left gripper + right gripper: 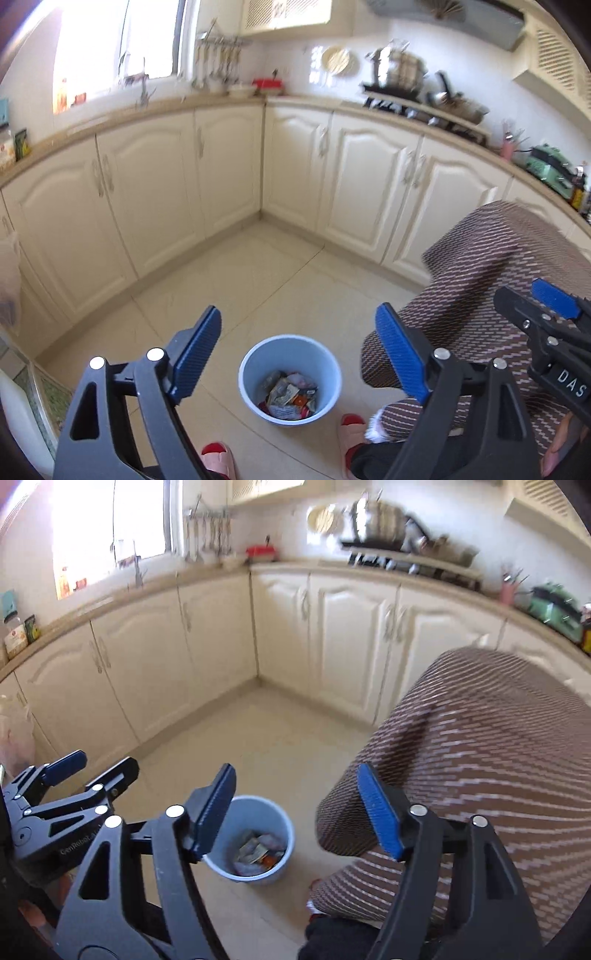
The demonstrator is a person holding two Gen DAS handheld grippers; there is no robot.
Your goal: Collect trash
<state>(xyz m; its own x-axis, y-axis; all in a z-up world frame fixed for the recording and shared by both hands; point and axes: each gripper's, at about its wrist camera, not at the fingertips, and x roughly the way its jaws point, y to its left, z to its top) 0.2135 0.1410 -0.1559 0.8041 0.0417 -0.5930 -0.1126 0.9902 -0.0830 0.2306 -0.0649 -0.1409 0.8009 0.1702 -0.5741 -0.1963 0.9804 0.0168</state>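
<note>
Currently both wide open, nothing held. Left hand-held gripper (pixel 299 352): blue pads spread far apart, empty, held above the floor (pixel 258 266) with the bin showing between its fingers. Right hand-held gripper (pixel 297 808): same, pads well apart, empty; it sits beside the left one, each visible at the edge of the other's view.

Trash bin (pixel 290 380): light blue round bucket, upright on the tiled floor, near the person's feet in red-and-pink slippers (pixel 351 435). Trash (pixel 290 398) is in the bottom of the bin: crumpled wrappers and paper, some red/orange bits; can't tell individual items. From the right wrist the left finger pad overlaps the bin's rim (pixel 284 819).

Person's knee in brown patterned trousers (pixel 480 775) fills the right side. Cream cabinets (pixel 155 192) wrap the corner; worktop (pixel 129 114) above carries blurred kitchenware.
</note>
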